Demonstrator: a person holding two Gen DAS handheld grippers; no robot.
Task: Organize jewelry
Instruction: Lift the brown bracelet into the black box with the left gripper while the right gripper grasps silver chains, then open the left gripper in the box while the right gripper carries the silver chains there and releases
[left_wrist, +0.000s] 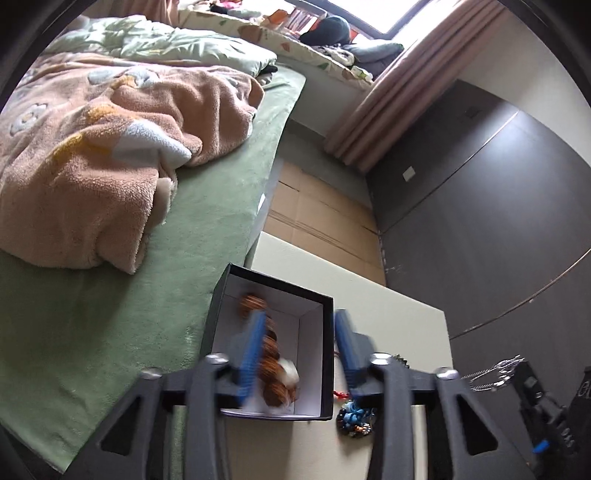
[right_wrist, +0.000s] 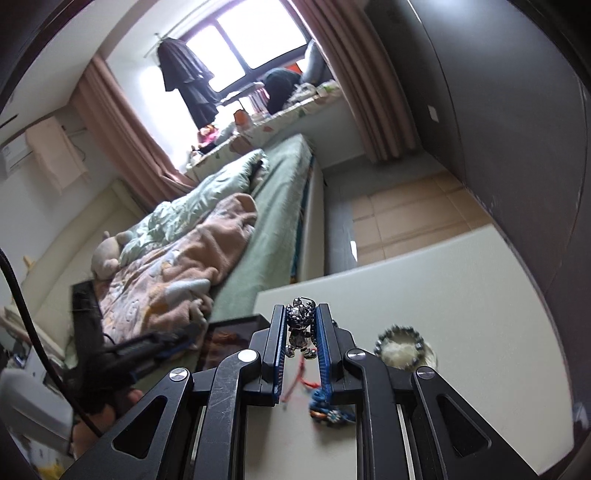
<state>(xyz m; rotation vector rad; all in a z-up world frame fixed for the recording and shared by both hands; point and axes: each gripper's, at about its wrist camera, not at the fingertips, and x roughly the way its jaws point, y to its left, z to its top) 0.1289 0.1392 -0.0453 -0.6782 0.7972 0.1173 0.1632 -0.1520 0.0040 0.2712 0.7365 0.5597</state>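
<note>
A black box with a white inside stands on the cream table. A brown beaded bracelet hangs, blurred, inside the box beside my left gripper, whose blue fingers are open over the box. My right gripper is shut on a silver metal pendant and holds it above the table. A blue beaded piece with a red cord lies on the table below it; it also shows in the left wrist view. A dark bead bracelet on a round dish lies to the right.
A bed with a green sheet and a pink blanket lies left of the table. A dark wardrobe wall is on the right. The right gripper and a silver chain show at the left view's right edge.
</note>
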